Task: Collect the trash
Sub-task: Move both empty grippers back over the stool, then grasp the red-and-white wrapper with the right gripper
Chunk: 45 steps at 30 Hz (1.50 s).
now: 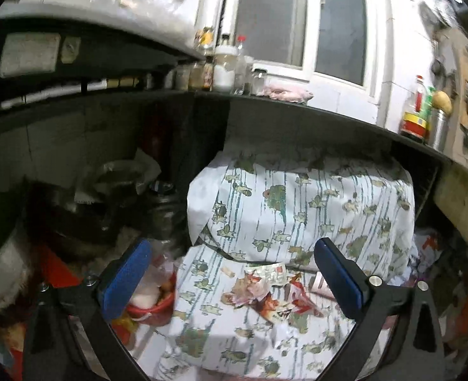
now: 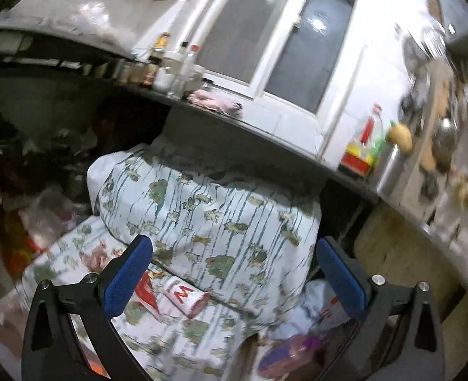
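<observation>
Crumpled wrappers and paper scraps lie on a fish-patterned cloth that covers a low bulky shape. My left gripper hangs above this litter, open wide, nothing between its blue pads. A red bin with trash in it stands left of the cloth, just behind the left finger. In the right wrist view a white cup with a red M and a red wrapper lie on the same cloth. My right gripper is open above them, holding nothing.
A dark counter runs behind the cloth, with jars and bottles and an oil bottle on it. Dark pots crowd the left. Plastic bags and a purple container lie at the lower right.
</observation>
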Available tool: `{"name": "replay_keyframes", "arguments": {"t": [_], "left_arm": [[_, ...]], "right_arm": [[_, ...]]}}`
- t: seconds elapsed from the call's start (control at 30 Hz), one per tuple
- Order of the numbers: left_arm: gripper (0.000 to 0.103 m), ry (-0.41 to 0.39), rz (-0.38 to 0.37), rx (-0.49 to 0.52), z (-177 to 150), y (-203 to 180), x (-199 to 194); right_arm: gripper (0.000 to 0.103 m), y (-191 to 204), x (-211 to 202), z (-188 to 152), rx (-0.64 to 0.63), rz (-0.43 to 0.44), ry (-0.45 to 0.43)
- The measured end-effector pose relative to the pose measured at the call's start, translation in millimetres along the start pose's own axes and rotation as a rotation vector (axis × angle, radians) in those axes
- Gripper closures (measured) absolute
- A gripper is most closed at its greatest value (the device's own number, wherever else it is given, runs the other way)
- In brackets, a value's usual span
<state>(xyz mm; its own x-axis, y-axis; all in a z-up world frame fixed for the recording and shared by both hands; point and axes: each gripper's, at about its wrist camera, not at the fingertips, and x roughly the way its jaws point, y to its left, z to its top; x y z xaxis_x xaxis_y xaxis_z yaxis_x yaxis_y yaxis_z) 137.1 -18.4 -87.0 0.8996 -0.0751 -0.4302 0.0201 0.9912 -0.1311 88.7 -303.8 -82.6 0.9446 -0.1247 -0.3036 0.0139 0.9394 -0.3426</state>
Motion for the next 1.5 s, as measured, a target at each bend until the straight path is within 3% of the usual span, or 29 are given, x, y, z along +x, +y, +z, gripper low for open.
{"name": "replay_keyframes", "arguments": {"t": [0.1,0.23,0.33,0.4,0.5,0.63,0.73,0.83,0.9,1.0,1.07,1.17,1.2,1.3,1.43,1.5], "left_arm": [[0.000,0.005,0.009,-0.010,5.0,1.1,18.3],[0.000,0.036,0.046,0.090,4.1,-3.3,41.5],[0.000,0.064,0.043,0.090,3.0,3.3,58.0],[0.000,0.082,0.053,0.078,3.3,9.7,71.4],[0.000,0.136,0.058,0.092,0.9,14.0,99.3],[0.000,0.225,0.066,0.110,-10.4,15.1,144.8],[0.000,0.298,0.082,0.114,-19.3,15.3,176.7],[0.000,0.367,0.055,0.124,-25.1,15.9,201.6],[0.000,0.384,0.054,0.125,-25.7,17.5,214.4],[0.000,0.404,0.078,0.131,-30.0,15.9,231.4],[0.000,0.428,0.091,0.141,-35.4,13.7,245.5],[0.000,0.449,0.131,0.190,-44.9,9.6,265.1],[0.000,0.455,0.143,0.202,-47.8,9.2,269.2],[0.000,0.496,0.155,0.193,-58.1,13.5,281.5],[0.000,0.546,0.143,0.139,-66.6,22.1,290.6],[0.000,0.550,0.150,0.147,-70.3,23.5,292.9]], "right_arm": [[0.000,10.6,9.0,-9.6,0.120,0.039,0.023],[0.000,24.4,33.9,-12.8,0.331,0.138,0.072],[0.000,28.5,61.2,-13.2,0.509,0.224,0.136],[0.000,32.9,74.2,-15.6,0.568,0.233,0.146],[0.000,43.1,97.0,-20.7,0.544,0.162,0.171],[0.000,49.3,138.7,-37.3,0.511,0.125,0.273],[0.000,50.9,178.9,-50.5,0.521,0.189,0.387],[0.001,55.4,206.6,-58.1,0.513,0.249,0.448],[0.007,59.0,217.3,-64.2,0.517,0.280,0.450],[0.027,72.7,240.4,-81.9,0.528,0.365,0.513],[0.054,89.0,259.2,-98.7,0.503,0.417,0.608],[0.065,114.1,284.2,-124.8,0.518,0.477,0.740],[0.065,120.5,288.1,-128.6,0.502,0.447,0.766],[0.068,133.0,288.0,-129.7,0.437,0.355,0.750],[0.067,153.3,282.5,-120.8,0.339,0.431,0.709],[0.064,162.6,278.5,-118.5,0.258,0.429,0.685]]}}
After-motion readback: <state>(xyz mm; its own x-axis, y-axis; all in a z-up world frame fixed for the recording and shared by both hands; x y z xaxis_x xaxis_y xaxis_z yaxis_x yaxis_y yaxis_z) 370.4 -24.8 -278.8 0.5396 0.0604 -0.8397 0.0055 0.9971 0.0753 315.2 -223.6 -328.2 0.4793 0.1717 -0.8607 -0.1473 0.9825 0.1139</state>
